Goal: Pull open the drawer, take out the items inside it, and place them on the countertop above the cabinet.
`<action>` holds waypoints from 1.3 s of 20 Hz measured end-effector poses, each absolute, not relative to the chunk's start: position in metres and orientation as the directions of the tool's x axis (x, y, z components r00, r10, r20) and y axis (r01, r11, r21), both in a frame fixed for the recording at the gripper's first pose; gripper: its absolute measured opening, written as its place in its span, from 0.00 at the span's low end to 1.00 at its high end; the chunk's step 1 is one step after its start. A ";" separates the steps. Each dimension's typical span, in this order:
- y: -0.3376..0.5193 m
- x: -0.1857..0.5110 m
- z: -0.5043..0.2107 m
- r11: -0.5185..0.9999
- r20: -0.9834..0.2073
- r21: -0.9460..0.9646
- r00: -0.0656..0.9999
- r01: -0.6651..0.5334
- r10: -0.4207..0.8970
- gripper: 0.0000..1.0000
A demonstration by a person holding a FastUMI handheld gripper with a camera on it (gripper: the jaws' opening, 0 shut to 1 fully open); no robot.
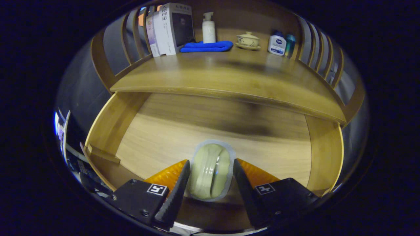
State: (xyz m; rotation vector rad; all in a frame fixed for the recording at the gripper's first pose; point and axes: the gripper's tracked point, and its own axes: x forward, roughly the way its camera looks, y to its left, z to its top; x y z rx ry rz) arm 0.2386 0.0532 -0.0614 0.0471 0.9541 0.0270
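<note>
light is dim and warm. motion blur smears the drawer (pixel 210 137) floor and the counter (pixel 229 78) front, with a dark soft shadow across both. fisheye distortion bows the edges. glare streaks the packet (pixel 210 173) between the fingers.

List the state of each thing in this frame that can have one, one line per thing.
drawer: pulled open, floor bare apart from the packet
sealed packet: between the fingers, both pressing its sides, over the drawer floor
gripper: shut on the packet
books: upright on the countertop
blue cloth: folded, lying flat
pump bottle: upright
lidded cup: lid on, on its saucer
two small bottles: upright
</note>
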 end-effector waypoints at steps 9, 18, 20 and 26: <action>0.057 0.247 -0.062 0.992 -0.807 0.126 0.579 -0.020 0.114 0.23; 0.046 0.239 -0.012 0.992 -0.764 0.112 0.634 -0.055 0.121 0.20; 0.049 0.233 0.010 0.991 -0.746 0.108 0.652 -0.083 0.136 0.20; 0.036 0.240 0.074 0.993 -0.674 0.081 0.729 -0.085 0.117 0.20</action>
